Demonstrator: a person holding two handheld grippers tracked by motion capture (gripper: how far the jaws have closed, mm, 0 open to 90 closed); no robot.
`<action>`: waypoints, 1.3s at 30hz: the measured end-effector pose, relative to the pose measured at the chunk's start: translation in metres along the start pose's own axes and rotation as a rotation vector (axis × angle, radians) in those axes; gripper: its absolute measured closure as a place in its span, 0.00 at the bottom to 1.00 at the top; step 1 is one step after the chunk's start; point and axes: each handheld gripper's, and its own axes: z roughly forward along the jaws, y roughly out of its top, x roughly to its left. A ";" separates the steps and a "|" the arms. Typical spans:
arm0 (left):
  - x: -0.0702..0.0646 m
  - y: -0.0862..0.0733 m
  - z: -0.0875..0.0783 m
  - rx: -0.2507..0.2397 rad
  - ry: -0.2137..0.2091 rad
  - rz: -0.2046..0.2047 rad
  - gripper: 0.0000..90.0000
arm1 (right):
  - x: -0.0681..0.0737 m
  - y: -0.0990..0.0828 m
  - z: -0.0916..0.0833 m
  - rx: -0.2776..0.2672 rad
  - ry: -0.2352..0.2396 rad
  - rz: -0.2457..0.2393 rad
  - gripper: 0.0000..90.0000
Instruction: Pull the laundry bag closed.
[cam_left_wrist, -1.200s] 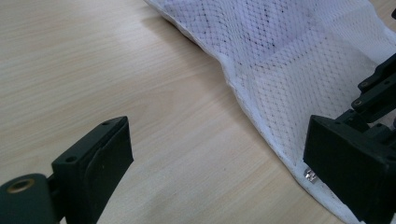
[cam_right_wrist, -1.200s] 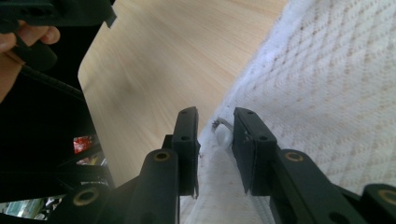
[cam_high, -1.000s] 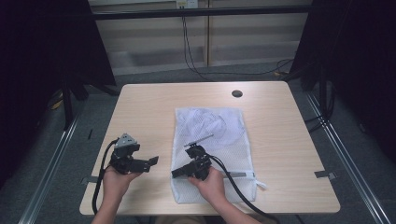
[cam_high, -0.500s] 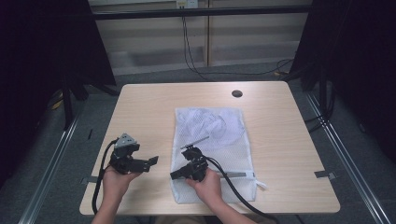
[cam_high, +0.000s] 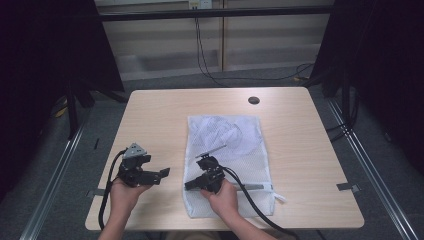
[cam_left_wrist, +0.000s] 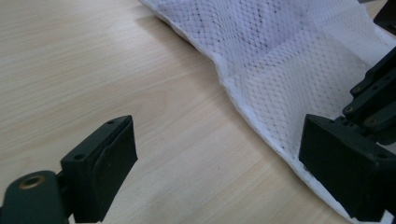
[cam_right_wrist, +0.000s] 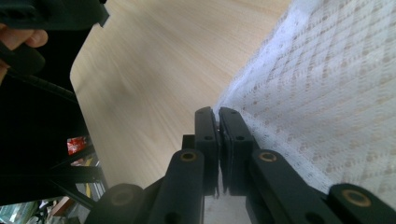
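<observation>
A: Where is the mesh bag (cam_high: 227, 157) now?

B: It lies flat on the worktop (cam_high: 305, 150), a little right of the middle. Its long axis runs from near to far, and the end with the zipper (cam_high: 252, 187) is the near one.

A: What do the tools do?

B: The right tool (cam_high: 192, 186) has just been closing. In the right gripper view its jaws are together on the white hem of the bag's left edge, so I think the step is taking hold of that edge. The left tool (cam_high: 161, 173) has its jaws wide apart over bare wood, just left of the bag, with nothing between them.

A: And next?

B: Probably the left tool must take the same edge farther along, gently, because the mesh is thin.
</observation>
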 end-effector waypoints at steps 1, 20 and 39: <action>-0.001 0.000 0.000 -0.001 -0.004 0.000 0.13 | 0.000 0.000 -0.002 -0.005 0.001 0.000 0.97; -0.017 0.004 0.014 0.016 -0.226 -0.081 0.09 | -0.005 0.004 -0.034 -0.076 0.026 -0.001 0.97; -0.027 -0.002 0.030 0.104 -0.367 -0.172 0.16 | -0.006 0.005 -0.043 -0.111 0.032 -0.003 0.97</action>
